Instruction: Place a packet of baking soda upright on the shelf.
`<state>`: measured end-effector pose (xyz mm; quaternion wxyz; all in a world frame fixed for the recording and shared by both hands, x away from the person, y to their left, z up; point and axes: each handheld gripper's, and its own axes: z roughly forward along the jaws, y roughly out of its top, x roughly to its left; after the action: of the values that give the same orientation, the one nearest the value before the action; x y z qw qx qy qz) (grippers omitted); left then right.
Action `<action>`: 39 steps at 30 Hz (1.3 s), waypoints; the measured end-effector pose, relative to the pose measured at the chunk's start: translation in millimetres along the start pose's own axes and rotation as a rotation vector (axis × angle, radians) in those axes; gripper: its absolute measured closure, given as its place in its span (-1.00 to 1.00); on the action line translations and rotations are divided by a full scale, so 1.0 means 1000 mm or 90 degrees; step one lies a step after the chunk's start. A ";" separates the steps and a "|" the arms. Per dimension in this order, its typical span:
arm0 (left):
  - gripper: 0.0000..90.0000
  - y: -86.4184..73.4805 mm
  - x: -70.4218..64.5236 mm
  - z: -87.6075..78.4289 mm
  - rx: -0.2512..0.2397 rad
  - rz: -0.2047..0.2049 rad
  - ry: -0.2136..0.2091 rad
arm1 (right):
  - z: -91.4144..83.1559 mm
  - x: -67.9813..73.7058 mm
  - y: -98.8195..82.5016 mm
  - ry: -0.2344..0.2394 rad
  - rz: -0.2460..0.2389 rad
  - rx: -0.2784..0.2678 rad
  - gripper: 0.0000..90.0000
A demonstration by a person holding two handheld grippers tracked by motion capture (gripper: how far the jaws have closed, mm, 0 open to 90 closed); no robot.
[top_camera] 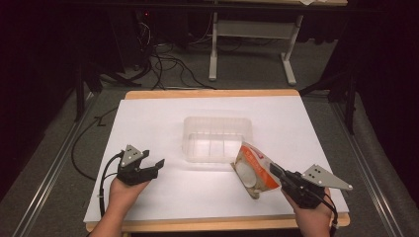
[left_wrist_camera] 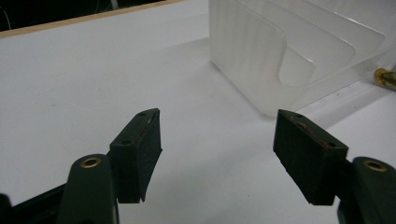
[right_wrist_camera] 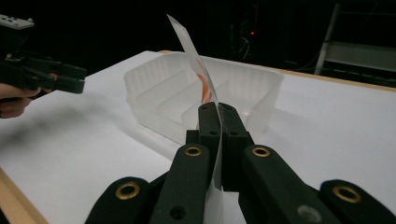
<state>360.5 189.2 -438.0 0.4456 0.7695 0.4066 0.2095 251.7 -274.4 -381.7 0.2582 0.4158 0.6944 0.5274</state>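
Observation:
A clear plastic tray with dividers (top_camera: 217, 138) stands in the middle of the white table top (top_camera: 158, 118). My right gripper (top_camera: 276, 172) is shut on the edge of a flat orange and white packet (top_camera: 253, 168), which is lifted and tilted beside the tray's near right corner. In the right gripper view the packet (right_wrist_camera: 196, 70) rises edge-on from between the pressed jaws, in front of the tray (right_wrist_camera: 163, 100). My left gripper (top_camera: 154, 164) rests low at the near left, open, with nothing between its fingers (left_wrist_camera: 140, 149). The tray's corner (left_wrist_camera: 261, 70) lies ahead of it.
The white sheet covers a wooden table whose edge (top_camera: 212, 224) shows at the front. A white table frame (top_camera: 247, 44) and loose cables (top_camera: 168, 64) are on the floor behind. Dark surroundings flank both sides.

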 end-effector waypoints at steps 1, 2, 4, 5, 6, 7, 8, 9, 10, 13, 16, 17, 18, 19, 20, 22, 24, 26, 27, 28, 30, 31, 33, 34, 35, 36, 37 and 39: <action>-0.27 0.000 0.000 0.000 0.000 0.001 0.000 | -0.003 -0.002 0.000 -0.005 0.002 -0.003 1.00; -0.27 0.000 0.000 0.001 0.000 0.001 0.000 | -0.006 -0.005 0.000 -0.014 0.005 -0.005 1.00; -0.27 0.000 0.000 0.001 0.000 0.001 0.000 | -0.009 -0.008 0.000 -0.021 0.008 -0.008 1.00; -0.27 0.000 0.000 0.001 0.000 0.001 0.000 | -0.011 -0.010 0.000 -0.027 0.008 -0.009 1.00; -0.27 0.000 0.000 0.001 0.001 0.002 0.000 | -0.013 -0.012 0.000 -0.033 0.010 -0.011 1.00; -0.27 0.000 0.000 0.001 0.001 0.001 0.000 | -0.014 -0.014 0.001 -0.037 0.011 -0.012 1.00; -0.27 0.000 0.000 0.001 0.001 0.001 0.000 | -0.016 -0.016 0.001 -0.043 0.015 -0.017 1.00; -0.27 0.000 0.000 0.001 0.001 0.002 0.000 | -0.018 -0.018 0.001 -0.047 0.019 -0.020 1.00; -0.27 0.000 0.000 0.001 0.001 0.002 0.000 | -0.019 -0.020 0.001 -0.054 0.022 -0.022 1.00; -0.27 0.000 0.000 0.001 0.003 0.002 -0.001 | -0.024 -0.026 0.003 -0.072 0.031 -0.033 1.00; -0.27 0.000 0.000 0.002 0.002 0.001 0.000 | -0.028 -0.033 0.004 -0.093 0.041 -0.045 1.00; -0.27 0.000 0.000 0.002 0.003 0.002 0.000 | -0.029 -0.036 0.005 -0.103 0.039 -0.047 1.00; -0.27 0.000 0.000 0.002 0.005 0.002 -0.001 | -0.030 -0.038 0.007 -0.113 0.035 -0.049 1.00; -0.27 0.000 0.000 0.002 0.006 0.002 0.000 | -0.029 -0.040 0.008 -0.123 0.029 -0.050 1.00; -0.27 0.000 0.000 0.002 0.006 0.001 0.000 | -0.028 -0.042 0.010 -0.134 0.022 -0.049 1.00; -0.27 0.000 0.000 0.002 0.006 0.000 0.001 | -0.023 -0.048 0.014 -0.151 0.016 -0.052 1.00; -0.27 -0.001 0.000 0.002 0.004 -0.001 0.002 | -0.018 -0.053 0.018 -0.164 0.014 -0.050 1.00; -0.28 -0.001 0.001 0.001 0.005 -0.004 0.002 | -0.012 -0.058 0.022 -0.176 0.009 -0.048 1.00; -0.28 -0.001 0.001 0.001 0.004 -0.007 0.001 | -0.008 -0.061 0.023 -0.181 0.010 -0.047 1.00; -0.28 -0.001 0.002 0.001 0.003 -0.008 0.000 | -0.005 -0.062 0.024 -0.183 0.011 -0.048 1.00; -0.28 -0.001 0.002 0.001 -0.001 -0.009 -0.001 | 0.000 -0.065 0.023 -0.186 0.015 -0.048 1.00; -0.28 -0.001 0.002 0.001 -0.003 -0.007 -0.002 | 0.002 -0.066 0.020 -0.184 0.021 -0.049 1.00; -0.28 -0.001 0.002 0.001 -0.004 -0.006 -0.005 | 0.006 -0.068 0.014 -0.182 0.036 -0.044 1.00; -0.28 0.000 0.001 0.001 -0.006 -0.006 -0.008 | 0.007 -0.069 0.011 -0.178 0.033 -0.038 1.00; -0.28 0.000 0.001 0.001 -0.008 -0.005 -0.010 | 0.006 -0.069 0.009 -0.177 0.031 -0.044 1.00; -0.28 0.000 0.000 0.000 -0.011 -0.002 -0.012 | 0.005 -0.070 0.008 -0.177 0.035 -0.044 0.99; -0.28 0.000 -0.001 0.000 -0.013 0.000 -0.014 | 0.005 -0.070 0.007 -0.180 0.038 -0.045 0.98; -0.29 0.000 -0.002 -0.001 -0.010 0.003 -0.018 | 0.004 -0.071 0.004 -0.173 0.040 -0.051 0.94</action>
<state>358.8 187.7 -437.5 0.4570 0.7696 0.3970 0.2032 292.8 -332.0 -384.9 0.3495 0.4944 0.6182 0.5012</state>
